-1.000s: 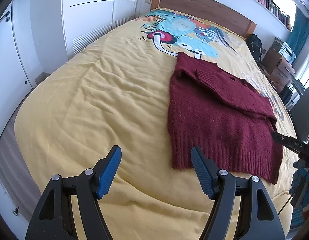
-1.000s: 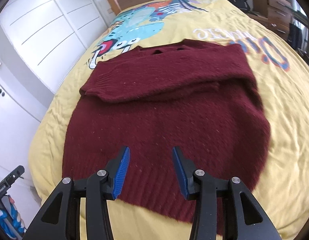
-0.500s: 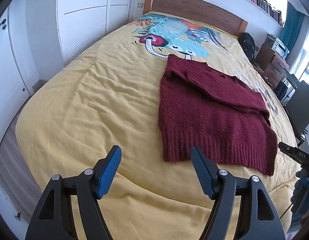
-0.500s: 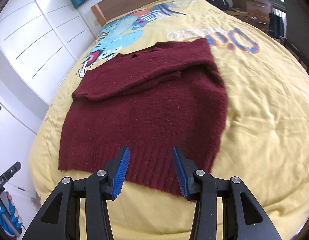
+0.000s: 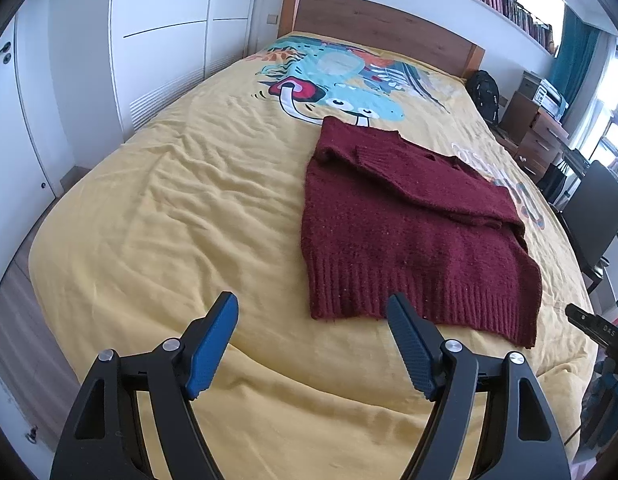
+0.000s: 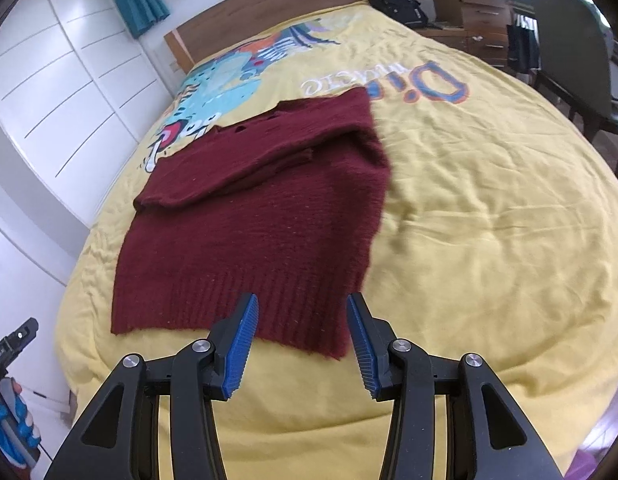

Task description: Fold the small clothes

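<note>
A dark red knit sweater lies flat on the yellow bedspread, with its sleeves folded across the chest. It also shows in the right wrist view. My left gripper is open and empty, above the bed's near edge, by the sweater's near left hem corner. My right gripper is open and empty, just short of the ribbed hem near its right corner.
The bedspread bears a cartoon print and lettering. White wardrobes line the left side. A wooden headboard, a black backpack, wooden drawers and a dark chair stand at the far and right sides.
Both grippers have pulled back from the sweater toward the bed's foot; the sweater now looks farther off. Both stayed open. The sweater has not moved.
</note>
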The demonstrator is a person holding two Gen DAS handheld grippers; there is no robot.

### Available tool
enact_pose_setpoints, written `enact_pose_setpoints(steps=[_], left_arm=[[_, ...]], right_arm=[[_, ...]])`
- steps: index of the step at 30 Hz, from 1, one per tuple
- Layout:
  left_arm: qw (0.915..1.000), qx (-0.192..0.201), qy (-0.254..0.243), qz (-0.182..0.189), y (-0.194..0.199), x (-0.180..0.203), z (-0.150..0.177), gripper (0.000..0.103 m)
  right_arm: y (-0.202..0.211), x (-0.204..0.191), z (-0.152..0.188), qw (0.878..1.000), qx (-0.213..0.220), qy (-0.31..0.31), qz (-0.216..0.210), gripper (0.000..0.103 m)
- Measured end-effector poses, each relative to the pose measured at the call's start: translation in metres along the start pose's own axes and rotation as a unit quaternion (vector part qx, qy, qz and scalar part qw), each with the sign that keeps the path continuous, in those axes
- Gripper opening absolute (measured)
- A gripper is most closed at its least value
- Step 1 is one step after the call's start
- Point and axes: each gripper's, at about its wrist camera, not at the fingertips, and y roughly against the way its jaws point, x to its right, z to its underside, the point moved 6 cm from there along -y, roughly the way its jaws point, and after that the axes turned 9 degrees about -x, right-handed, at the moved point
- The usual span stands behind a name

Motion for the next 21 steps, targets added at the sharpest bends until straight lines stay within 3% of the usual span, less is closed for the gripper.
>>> enact_pose_setpoints(steps=[11,21], left_arm=[[0.9991,-0.004,0.037,-0.021,-0.009,-0.025,-0.002,0.075],[0.9966,-0.055,0.048,-0.038,-0.055,-0.027,-0.003,0.076]], right_arm=[[0.004,0.046,0.008,0.999,-0.004,-0.041,0.022,0.057],[-0.038,0.052,0.004,0.998,-0.043,-0.050,0.010,0.062]])
